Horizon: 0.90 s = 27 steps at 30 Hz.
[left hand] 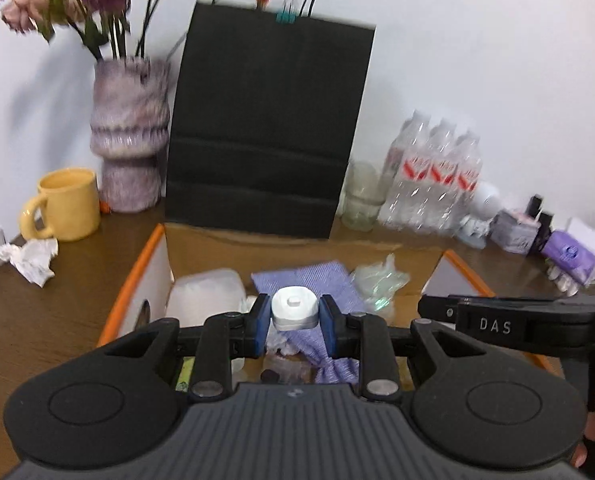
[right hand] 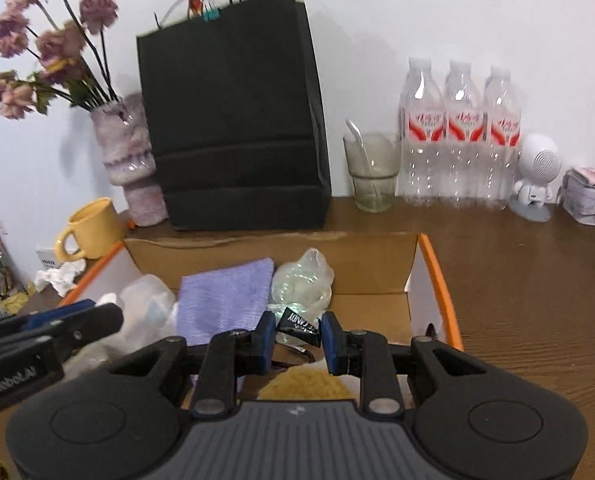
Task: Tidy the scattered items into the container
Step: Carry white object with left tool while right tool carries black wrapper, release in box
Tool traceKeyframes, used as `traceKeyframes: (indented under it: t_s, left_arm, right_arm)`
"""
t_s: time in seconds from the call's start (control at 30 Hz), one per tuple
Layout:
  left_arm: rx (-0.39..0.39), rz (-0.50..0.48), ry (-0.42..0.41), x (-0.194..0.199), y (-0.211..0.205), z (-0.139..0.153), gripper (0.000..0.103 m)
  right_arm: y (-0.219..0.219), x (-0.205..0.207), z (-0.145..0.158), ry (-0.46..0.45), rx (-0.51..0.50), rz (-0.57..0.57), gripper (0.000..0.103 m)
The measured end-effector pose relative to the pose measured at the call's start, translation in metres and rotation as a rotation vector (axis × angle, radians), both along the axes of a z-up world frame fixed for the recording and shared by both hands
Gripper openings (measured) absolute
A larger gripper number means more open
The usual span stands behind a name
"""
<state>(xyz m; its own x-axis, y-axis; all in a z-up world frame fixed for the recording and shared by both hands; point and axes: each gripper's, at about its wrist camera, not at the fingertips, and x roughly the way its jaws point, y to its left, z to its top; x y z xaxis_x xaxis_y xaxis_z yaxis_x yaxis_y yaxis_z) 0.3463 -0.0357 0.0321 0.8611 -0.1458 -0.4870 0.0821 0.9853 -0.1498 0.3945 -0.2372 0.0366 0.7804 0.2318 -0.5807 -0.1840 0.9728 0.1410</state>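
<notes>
Hovering over the cardboard box (right hand: 377,258), already holding a purple cloth (right hand: 225,300) and plastic bag (right hand: 301,280), the left gripper (left hand: 294,316) clamps a white cap (left hand: 294,307) and the right gripper (right hand: 298,338) a black candy wrapper (right hand: 299,326), while crumpled tissue (left hand: 21,256) awaits near the table's left edge.

Left tongs (left hand: 294,322) clamped on white cap (left hand: 294,309), right tongs (right hand: 298,338) pinching black wrapper (right hand: 297,323)

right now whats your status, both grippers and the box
Left gripper shut on white cap, over cardboard box. Right gripper shut on black candy wrapper, also over box. Purple cloth already inside. Nothing blocking.
</notes>
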Motion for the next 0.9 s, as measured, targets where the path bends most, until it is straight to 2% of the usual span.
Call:
traceKeyframes:
  t_s: [0.1, 0.17, 0.2, 0.27, 0.3, 0.33, 0.37, 0.4, 0.43, 0.47, 0.5, 0.53, 0.6, 0.77, 0.9]
  left_arm:
    - [0.013, -0.004, 0.016, 0.008, 0.001, -0.01, 0.027]
    - [0.009, -0.01, 0.017, 0.009, 0.002, -0.012, 0.027]
    - [0.005, -0.011, 0.013, 0.008, 0.003, -0.012, 0.031]
    - [0.004, -0.009, 0.006, 0.008, 0.004, -0.01, 0.048]
    - [0.004, -0.002, 0.001, 0.006, 0.004, -0.008, 0.058]
    - [0.003, 0.002, -0.009, 0.003, 0.005, -0.006, 0.064]
    - [0.004, 0.002, -0.018, 0.001, 0.006, -0.003, 0.068]
    - [0.004, 0.004, -0.028, -0.003, 0.006, 0.001, 0.08]
    - [0.003, 0.013, -0.041, -0.008, 0.008, 0.004, 0.09]
    - [0.004, 0.019, -0.055, -0.012, 0.009, 0.008, 0.093]
    - [0.005, 0.021, -0.072, -0.018, 0.01, 0.012, 0.1]
    - [0.006, 0.023, -0.09, -0.024, 0.011, 0.017, 0.103]
    - [-0.003, 0.016, -0.117, -0.039, 0.014, 0.025, 0.103]
    - [-0.008, -0.001, -0.146, -0.076, 0.018, 0.035, 0.103]
    - [-0.015, -0.012, -0.11, -0.106, 0.025, 0.04, 0.103]
  right_arm:
    - [0.003, 0.005, -0.009, 0.016, -0.012, 0.02, 0.024]
    - [0.004, 0.007, -0.012, 0.023, -0.014, 0.032, 0.029]
    - [0.005, 0.007, -0.011, 0.023, -0.016, 0.034, 0.032]
    - [0.006, 0.005, -0.008, 0.022, -0.023, 0.04, 0.04]
    - [0.007, 0.003, -0.006, 0.02, -0.026, 0.04, 0.055]
    - [0.008, 0.001, -0.004, 0.013, -0.029, 0.04, 0.071]
    - [0.009, -0.002, -0.001, 0.004, -0.035, 0.041, 0.077]
    - [0.01, -0.006, 0.003, -0.009, -0.043, 0.044, 0.083]
    - [0.011, -0.011, 0.008, -0.023, -0.052, 0.043, 0.084]
    - [0.011, -0.016, 0.012, -0.033, -0.059, 0.036, 0.085]
    - [0.01, -0.023, 0.016, -0.043, -0.06, 0.03, 0.09]
    - [0.009, -0.029, 0.02, -0.052, -0.057, 0.023, 0.097]
    - [0.005, -0.044, 0.028, -0.066, -0.052, 0.011, 0.103]
    - [-0.005, -0.085, 0.042, -0.063, -0.003, 0.032, 0.103]
    - [-0.009, -0.122, 0.049, -0.046, 0.004, 0.035, 0.103]
